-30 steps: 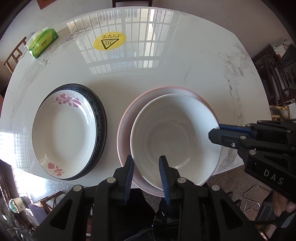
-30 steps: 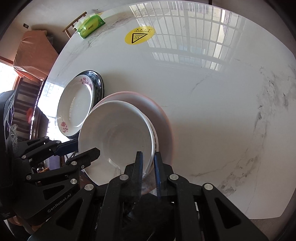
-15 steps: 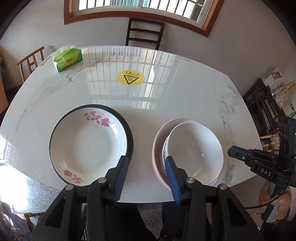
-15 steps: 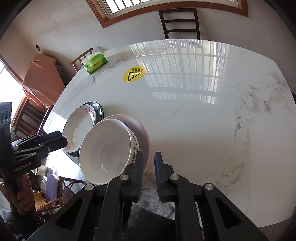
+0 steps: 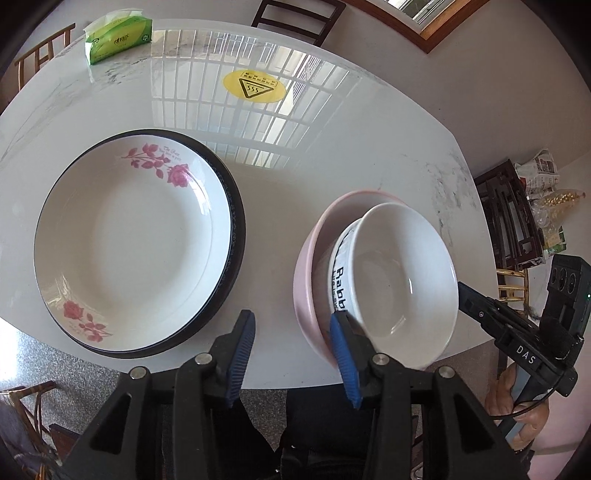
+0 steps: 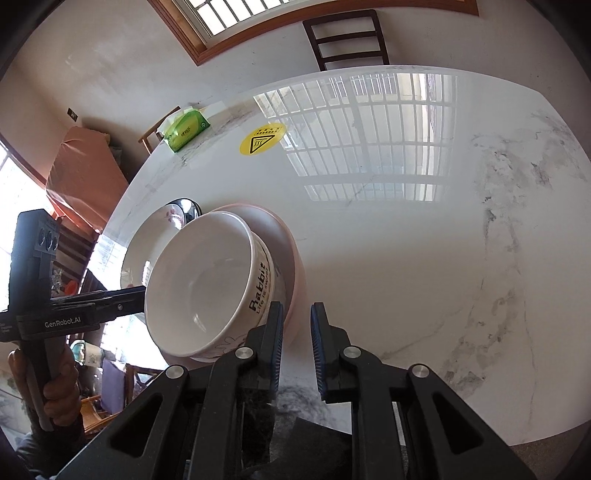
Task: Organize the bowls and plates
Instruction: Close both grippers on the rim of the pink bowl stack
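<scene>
The white marble surface (image 5: 369,147) carries two stacks near its front edge. On the left, a white plate with pink roses (image 5: 129,240) lies in a wider black plate (image 5: 238,229), of which only the rim shows. On the right, a plain white bowl (image 5: 402,277) sits tilted inside a lettered bowl (image 5: 341,280), and both rest in a broad pink bowl (image 5: 306,273) that slightly overhangs the edge of the surface.

The left tool (image 5: 291,317) hovers over the front edge between the two stacks. Its jaws have just been opening and stand apart, with only bare surface between them. Its right finger is just in front of the pink bowl's rim.

The right tool (image 6: 297,306) is beside the bowl stack on the other side. Its jaws are nearly together, with a narrow gap and nothing in it. Its left finger is close against the lettered bowl, though I cannot tell whether they touch.

Further back lie a green tissue pack (image 5: 118,35) and a round yellow sticker (image 5: 255,85), well apart from the dishes. A dark chair (image 6: 347,37) stands behind the surface.
</scene>
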{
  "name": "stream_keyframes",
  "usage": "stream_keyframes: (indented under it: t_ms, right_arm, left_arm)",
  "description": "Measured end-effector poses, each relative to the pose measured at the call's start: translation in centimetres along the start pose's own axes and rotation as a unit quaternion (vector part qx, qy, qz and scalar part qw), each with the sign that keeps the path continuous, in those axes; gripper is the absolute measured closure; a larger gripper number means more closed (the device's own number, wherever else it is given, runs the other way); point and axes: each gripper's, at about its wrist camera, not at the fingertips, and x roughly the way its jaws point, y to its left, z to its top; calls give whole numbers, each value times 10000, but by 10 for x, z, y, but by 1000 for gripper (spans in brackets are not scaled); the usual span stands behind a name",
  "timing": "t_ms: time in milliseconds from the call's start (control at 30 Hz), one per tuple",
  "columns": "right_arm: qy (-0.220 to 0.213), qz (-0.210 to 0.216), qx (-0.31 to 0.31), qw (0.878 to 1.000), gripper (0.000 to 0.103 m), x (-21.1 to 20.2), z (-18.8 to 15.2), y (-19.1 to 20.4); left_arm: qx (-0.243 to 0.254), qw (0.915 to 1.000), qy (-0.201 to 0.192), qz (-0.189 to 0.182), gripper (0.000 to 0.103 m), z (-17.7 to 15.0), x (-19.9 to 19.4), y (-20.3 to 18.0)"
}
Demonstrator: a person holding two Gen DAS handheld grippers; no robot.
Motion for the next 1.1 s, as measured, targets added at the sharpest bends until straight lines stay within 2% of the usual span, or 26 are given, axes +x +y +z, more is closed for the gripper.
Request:
stream_keyframes:
  t_ms: [33, 100, 133, 267, 433, 533, 700, 833, 1033, 1067, 1100]
  right_arm:
    - [19, -23, 13, 10000, 86, 1, 0, -1]
    - [24, -44, 80, 10000, 77, 2, 1, -5]
    - [38, -43, 103, 9999, 76, 3, 1, -7]
    - [127, 34, 187, 9997, 75, 10, 3, -7]
    - [113, -76, 153, 9998, 75, 8, 4, -7]
    - [259, -86, 140, 9995, 75, 15, 7, -7]
    - [478, -397, -65, 9981, 76, 25, 11, 3]
    - [602, -609, -167, 9962, 79, 36, 16, 8]
    - [619, -441, -23, 9971, 77, 40, 17, -1]
    - [580, -440, -46, 9973, 77, 40, 16, -1]
    - [549, -437, -57, 9975, 77, 39, 15, 0]
  left_arm:
    - [-25, 10000, -27, 6, 60, 1, 0, 1]
    - [-44, 9999, -27, 91, 60, 1, 2, 1]
    - [-52, 9999, -20, 103, 60, 2, 3, 0]
    - [-134, 9997, -95, 188, 60, -2, 2, 0]
    - [-31, 9980, -171, 604, 52, -5, 4, -7]
    - [-21, 9970, -145, 764, 44, -3, 7, -8]
    - [-67, 9968, -21, 799, 43, 0, 13, -7]
    - [-124, 9967, -74, 802, 43, 1, 15, -7]
    - [-412, 9971, -86, 641, 43, 2, 19, 3]
    - [-465, 9973, -85, 556, 45, 2, 18, 6]
    - [-489, 9979, -90, 410, 55, 2, 18, 7]
